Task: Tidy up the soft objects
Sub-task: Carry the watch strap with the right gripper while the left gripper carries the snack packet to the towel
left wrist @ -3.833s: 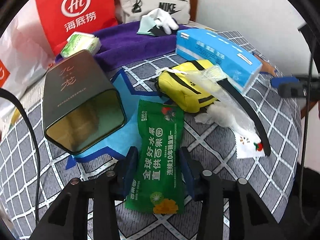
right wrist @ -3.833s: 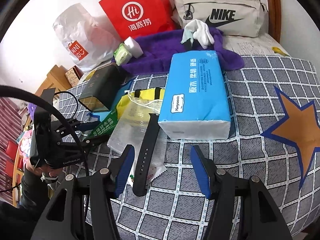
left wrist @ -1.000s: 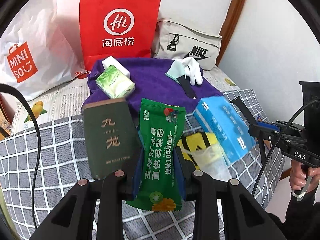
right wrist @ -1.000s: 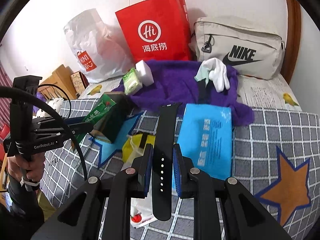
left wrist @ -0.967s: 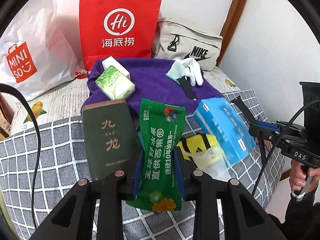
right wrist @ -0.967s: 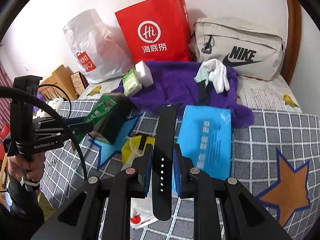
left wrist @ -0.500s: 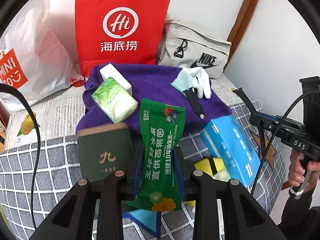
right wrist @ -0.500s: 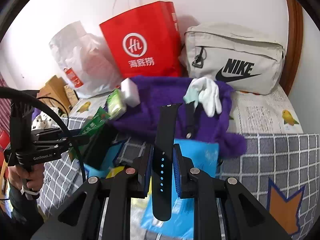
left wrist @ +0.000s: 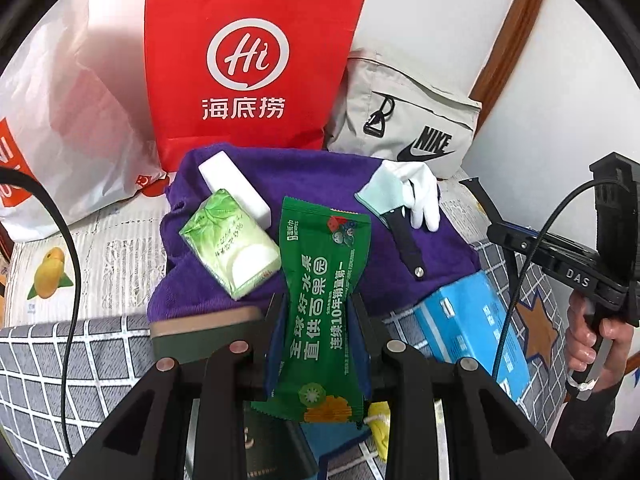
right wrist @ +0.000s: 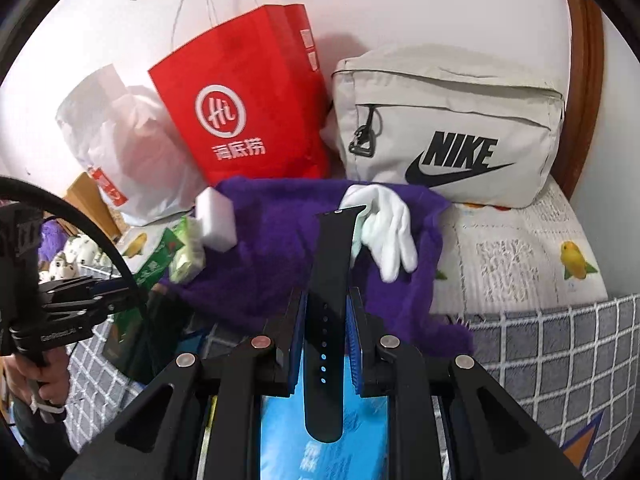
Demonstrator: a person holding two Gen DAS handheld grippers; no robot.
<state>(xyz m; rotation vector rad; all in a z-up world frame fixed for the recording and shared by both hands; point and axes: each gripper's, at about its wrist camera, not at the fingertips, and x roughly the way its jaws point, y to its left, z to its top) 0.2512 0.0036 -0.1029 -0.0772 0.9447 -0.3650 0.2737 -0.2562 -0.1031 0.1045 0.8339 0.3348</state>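
My left gripper (left wrist: 318, 320) is shut on a green snack packet (left wrist: 320, 300) and holds it above the near edge of the purple towel (left wrist: 312, 172). My right gripper (right wrist: 326, 316) is shut on a black watch strap (right wrist: 330, 276) held upright over the purple towel (right wrist: 272, 240). On the towel lie a green tissue pack (left wrist: 230, 244), a white sponge block (left wrist: 234, 186), a white glove (left wrist: 420, 188) with a pale cloth, and another black strap piece (left wrist: 404, 240). The right gripper also shows at the right of the left wrist view (left wrist: 516, 236).
A red paper bag (left wrist: 248, 60), a white plastic bag (left wrist: 60, 120) and a grey Nike bag (right wrist: 448, 128) stand against the wall behind the towel. A blue tissue pack (left wrist: 476, 328) and a dark tin (left wrist: 208, 332) lie on the checked bedspread (left wrist: 60, 368).
Both grippers have moved forward toward the purple towel, each still holding its item. The towel and the bags behind it now look closer.
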